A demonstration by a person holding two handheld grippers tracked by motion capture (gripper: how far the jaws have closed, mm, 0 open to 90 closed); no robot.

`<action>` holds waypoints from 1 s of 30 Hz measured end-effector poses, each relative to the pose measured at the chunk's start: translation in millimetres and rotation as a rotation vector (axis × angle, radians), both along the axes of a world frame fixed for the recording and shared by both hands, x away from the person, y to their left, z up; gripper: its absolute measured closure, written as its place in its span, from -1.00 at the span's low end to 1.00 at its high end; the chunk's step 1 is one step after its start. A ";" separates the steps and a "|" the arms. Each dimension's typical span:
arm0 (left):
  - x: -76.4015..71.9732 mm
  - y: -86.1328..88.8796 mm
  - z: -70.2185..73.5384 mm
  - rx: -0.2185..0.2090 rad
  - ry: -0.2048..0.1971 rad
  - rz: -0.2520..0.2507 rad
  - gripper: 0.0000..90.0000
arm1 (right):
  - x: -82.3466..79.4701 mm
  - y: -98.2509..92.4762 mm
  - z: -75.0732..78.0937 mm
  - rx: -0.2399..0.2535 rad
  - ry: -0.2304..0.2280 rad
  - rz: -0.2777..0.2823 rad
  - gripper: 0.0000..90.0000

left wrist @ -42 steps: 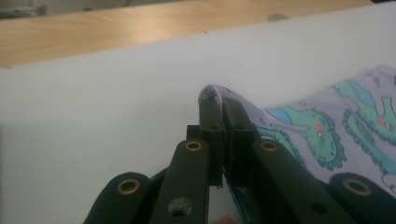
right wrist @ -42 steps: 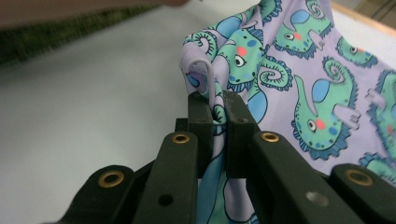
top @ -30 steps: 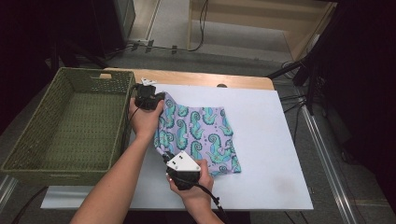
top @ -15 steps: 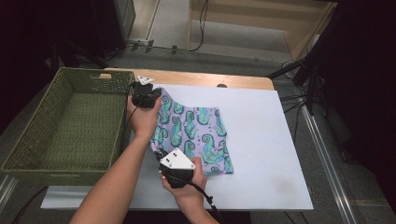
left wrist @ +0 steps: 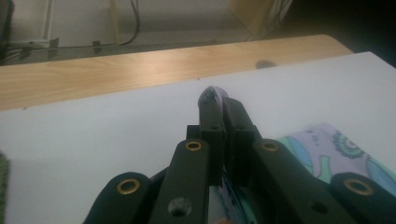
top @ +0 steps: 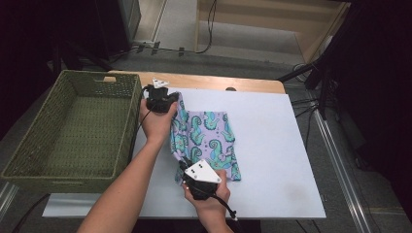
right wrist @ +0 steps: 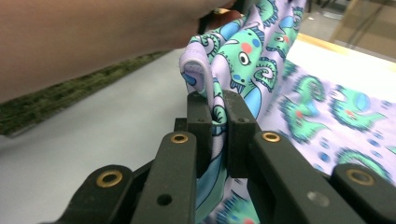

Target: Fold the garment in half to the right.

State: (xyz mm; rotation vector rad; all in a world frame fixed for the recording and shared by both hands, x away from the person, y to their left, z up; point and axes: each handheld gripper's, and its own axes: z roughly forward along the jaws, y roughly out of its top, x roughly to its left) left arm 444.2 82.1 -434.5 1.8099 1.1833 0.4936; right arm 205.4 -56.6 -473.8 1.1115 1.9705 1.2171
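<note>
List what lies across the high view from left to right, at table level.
Green woven basket → left gripper clamped on the patterned cloth's far corner → patterned cloth → bare white table cover.

Soft purple cloth [top: 209, 141] with green and blue sea-dragon pictures, folded up, lay flat on the white table sheet near the middle. Left edge was lifted off the sheet and pinched at two spots, far corner [left wrist: 212, 94] and near corner [right wrist: 212, 100]. Rest of it was spread flat to the right. Hem at the near corner was folded over.
</note>
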 end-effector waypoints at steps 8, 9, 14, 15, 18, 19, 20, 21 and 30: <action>0.1 -28.2 2.7 -0.011 -0.001 -0.063 0.94 | -10.4 -29.0 4.0 0.007 -0.031 -0.047 0.81; 0.2 -31.9 2.7 -0.010 0.001 -0.071 0.94 | -11.6 -32.3 4.1 0.010 -0.031 -0.053 0.81; 1.7 -48.5 0.1 -0.017 0.012 -0.104 0.94 | -13.2 -49.2 -0.7 0.036 -0.006 -0.073 0.81; 2.3 -51.7 -1.2 -0.011 0.013 -0.108 0.94 | -13.2 -52.0 -2.5 0.039 -0.004 -0.082 0.81; 3.6 -59.9 -4.7 -0.010 0.026 -0.125 0.94 | -14.4 -61.1 -7.9 0.044 0.003 -0.098 0.81; 4.1 -62.6 -5.9 -0.010 0.031 -0.132 0.94 | -14.8 -63.9 -9.6 0.044 0.008 -0.104 0.81; 4.6 -65.4 -7.4 -0.007 0.034 -0.136 0.94 | -14.8 -66.6 -11.2 0.042 0.006 -0.105 0.81; 5.4 -68.1 -9.2 -0.006 0.038 -0.142 0.94 | -15.4 -69.1 -12.5 0.044 0.010 -0.112 0.81; 10.9 -89.3 -24.1 -0.009 0.090 -0.162 0.94 | -16.4 -89.3 -26.8 0.078 0.054 -0.140 0.79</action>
